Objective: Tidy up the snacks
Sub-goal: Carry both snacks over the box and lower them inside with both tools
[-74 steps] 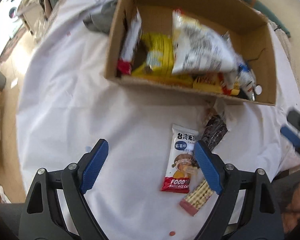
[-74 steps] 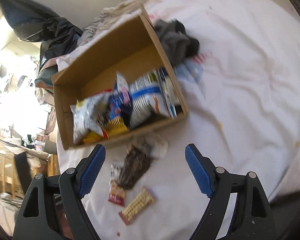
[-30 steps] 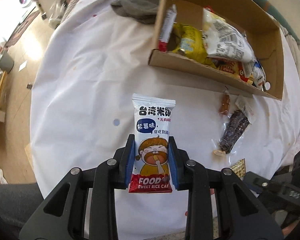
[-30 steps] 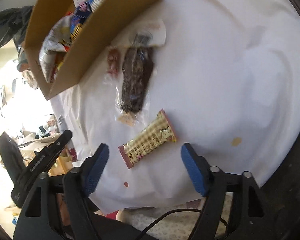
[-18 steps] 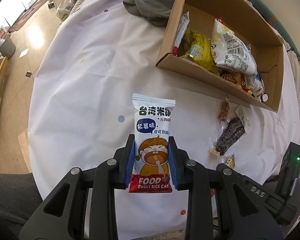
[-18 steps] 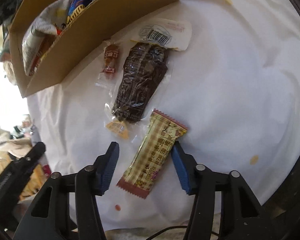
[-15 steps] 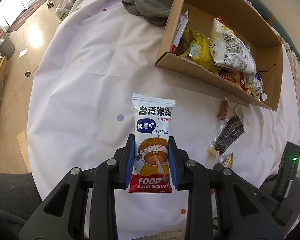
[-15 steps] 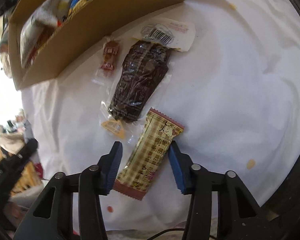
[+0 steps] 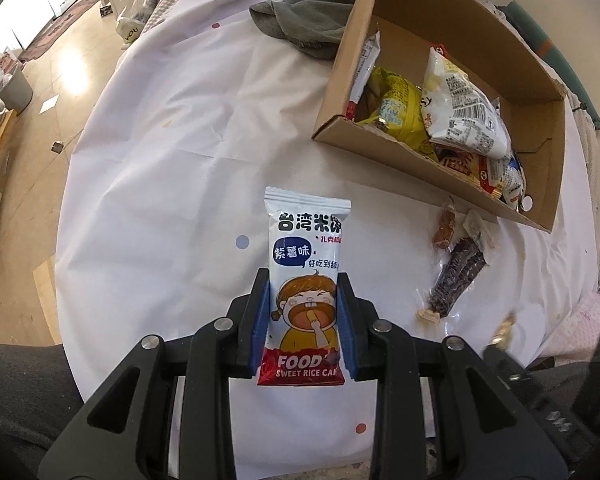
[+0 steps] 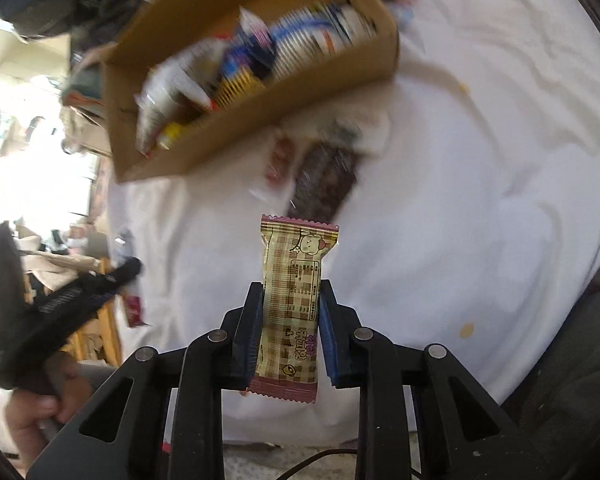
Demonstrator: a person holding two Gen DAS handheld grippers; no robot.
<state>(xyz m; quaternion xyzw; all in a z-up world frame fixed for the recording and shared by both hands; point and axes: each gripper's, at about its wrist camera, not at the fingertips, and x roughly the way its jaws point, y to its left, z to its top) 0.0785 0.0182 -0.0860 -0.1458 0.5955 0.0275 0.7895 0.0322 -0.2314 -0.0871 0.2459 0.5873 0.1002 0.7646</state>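
Observation:
My left gripper is shut on a white rice cake packet with a cartoon face, held above the white tablecloth. My right gripper has its jaws closing on a checkered wafer bar, pads pressing its sides, lifted off the cloth. A cardboard box with several snack bags stands at the far right of the left wrist view and as the box in the blurred right wrist view. A dark snack pack and a small red packet lie in front of the box.
A grey cloth lies beside the box's far corner. The round table's edge drops to a wooden floor on the left. A person's hand holds the left gripper's handle at the lower left of the right wrist view.
My right gripper closed on the wafer bar and lifted it off the cloth, rolling so the bar points upward. The left gripper kept still with the rice cake packet.

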